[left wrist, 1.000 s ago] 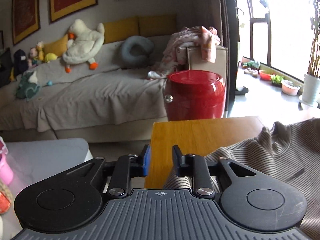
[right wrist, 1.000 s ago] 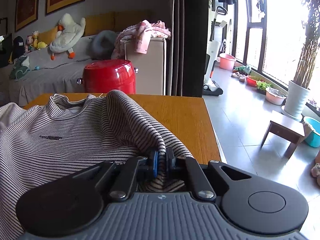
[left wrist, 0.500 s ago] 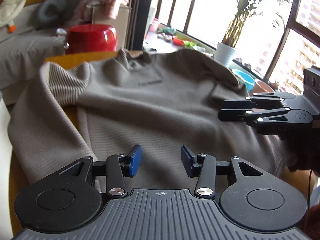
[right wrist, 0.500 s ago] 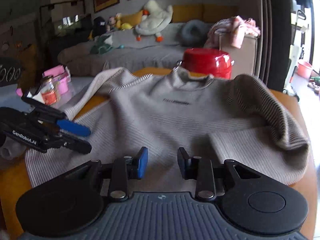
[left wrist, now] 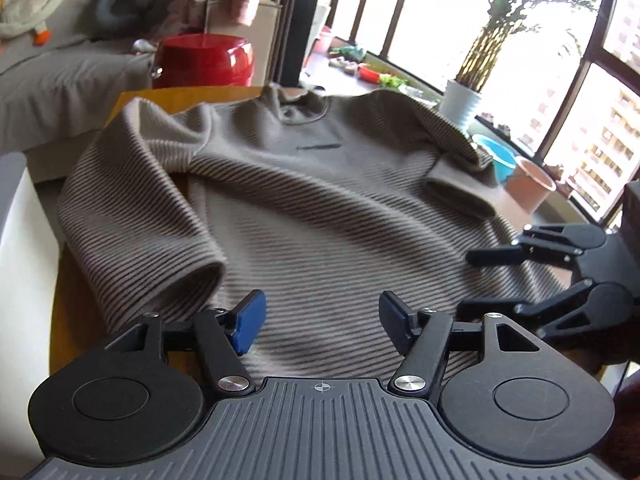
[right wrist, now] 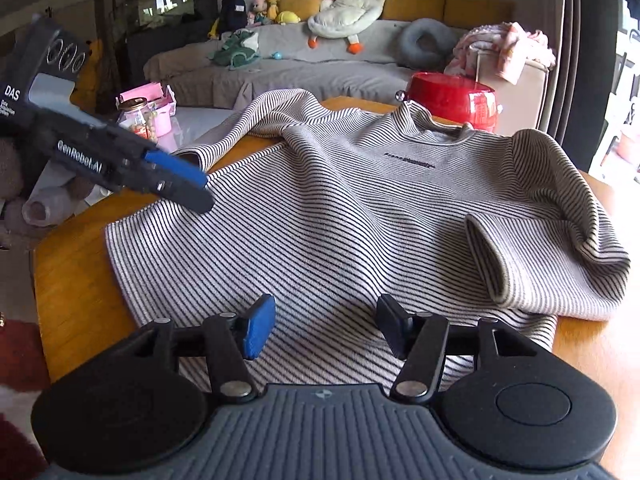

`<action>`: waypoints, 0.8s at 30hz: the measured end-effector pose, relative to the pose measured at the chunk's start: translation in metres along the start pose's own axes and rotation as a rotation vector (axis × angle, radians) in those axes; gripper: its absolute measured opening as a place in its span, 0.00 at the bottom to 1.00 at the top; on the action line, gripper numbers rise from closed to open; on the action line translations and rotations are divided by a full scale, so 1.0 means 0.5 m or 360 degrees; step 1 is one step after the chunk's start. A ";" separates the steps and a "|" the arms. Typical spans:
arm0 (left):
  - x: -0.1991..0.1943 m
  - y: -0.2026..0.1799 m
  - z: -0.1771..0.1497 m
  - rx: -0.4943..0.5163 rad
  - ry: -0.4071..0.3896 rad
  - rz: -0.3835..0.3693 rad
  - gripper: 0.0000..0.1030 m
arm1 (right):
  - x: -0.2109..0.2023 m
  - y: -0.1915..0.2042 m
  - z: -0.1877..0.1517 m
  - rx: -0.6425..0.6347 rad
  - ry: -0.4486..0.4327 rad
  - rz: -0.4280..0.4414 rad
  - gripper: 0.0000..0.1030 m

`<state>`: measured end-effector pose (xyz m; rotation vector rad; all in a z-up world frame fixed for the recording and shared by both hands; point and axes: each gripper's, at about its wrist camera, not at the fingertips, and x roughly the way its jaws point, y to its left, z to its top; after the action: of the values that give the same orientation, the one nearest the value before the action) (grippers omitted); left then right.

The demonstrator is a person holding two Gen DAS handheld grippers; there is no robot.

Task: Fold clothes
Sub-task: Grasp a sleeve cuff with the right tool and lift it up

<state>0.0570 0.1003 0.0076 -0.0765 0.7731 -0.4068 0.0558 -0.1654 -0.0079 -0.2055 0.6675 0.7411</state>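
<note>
A grey striped knit sweater [left wrist: 320, 208] lies on the yellow wooden table [left wrist: 72, 312]; the left gripper [left wrist: 320, 320] hangs wide apart near its bottom edge.

Beige/black striped sweater [right wrist: 340, 216], orange wood table [right wrist: 76, 280], red pot [right wrist: 454, 98], blue pads [right wrist: 260, 332].

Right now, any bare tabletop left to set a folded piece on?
Little. The striped sweater covers most of the wooden table. Bare strips: the left edge beneath the left hand-held gripper, the near-right corner beside the folded sleeve, and a far patch toward the red pot.
</note>
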 end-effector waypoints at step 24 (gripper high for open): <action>0.153 -0.048 0.018 -0.0060 -0.0158 -0.0198 1.00 | -0.116 -0.224 0.115 0.0249 -0.0246 -0.0970 0.09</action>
<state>0.1047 0.0481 -0.0316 -0.1798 0.6801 -0.5031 0.1291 -0.2564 0.0671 -0.1920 0.4742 0.1171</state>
